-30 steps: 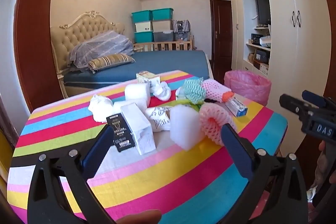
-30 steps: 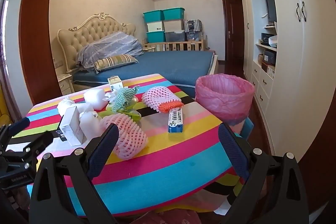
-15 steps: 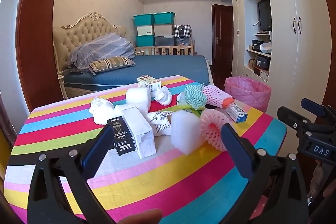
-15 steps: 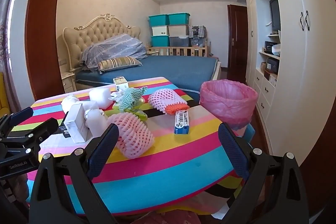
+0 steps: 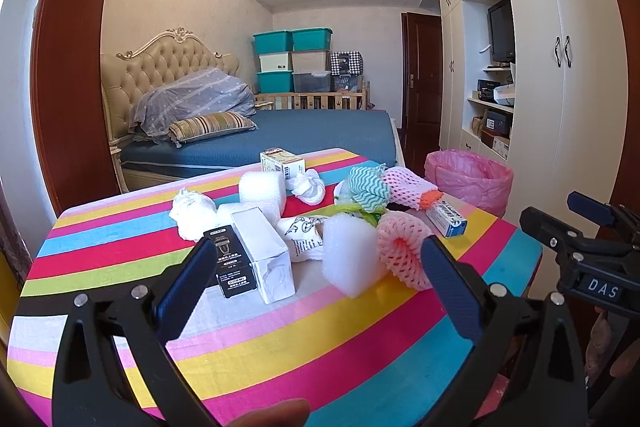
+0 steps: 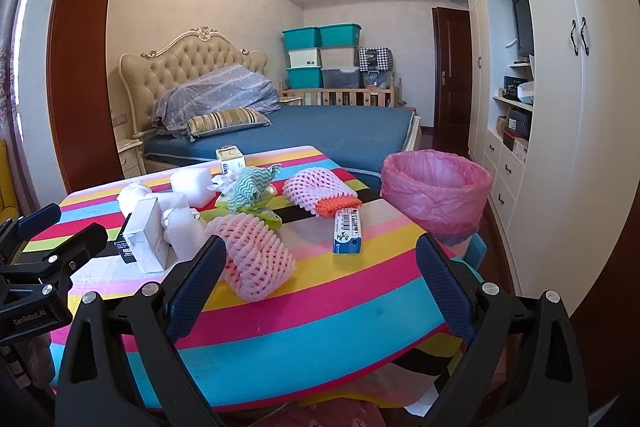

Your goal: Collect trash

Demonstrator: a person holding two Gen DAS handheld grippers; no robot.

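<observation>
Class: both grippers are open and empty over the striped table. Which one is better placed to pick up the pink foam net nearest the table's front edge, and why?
Probably the right gripper. The pink foam net lies beside its left finger, and the pink-lined bin stands on its side. The left gripper faces the white box and foam block.

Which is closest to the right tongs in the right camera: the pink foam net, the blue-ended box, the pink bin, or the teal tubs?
From the right tongs:
1. Pink foam net, just ahead on the left.
2. Blue-ended box, farther up the table, middle.
3. Pink bin, past the table's right edge.
4. Teal tubs, stacked at the far wall.
</observation>
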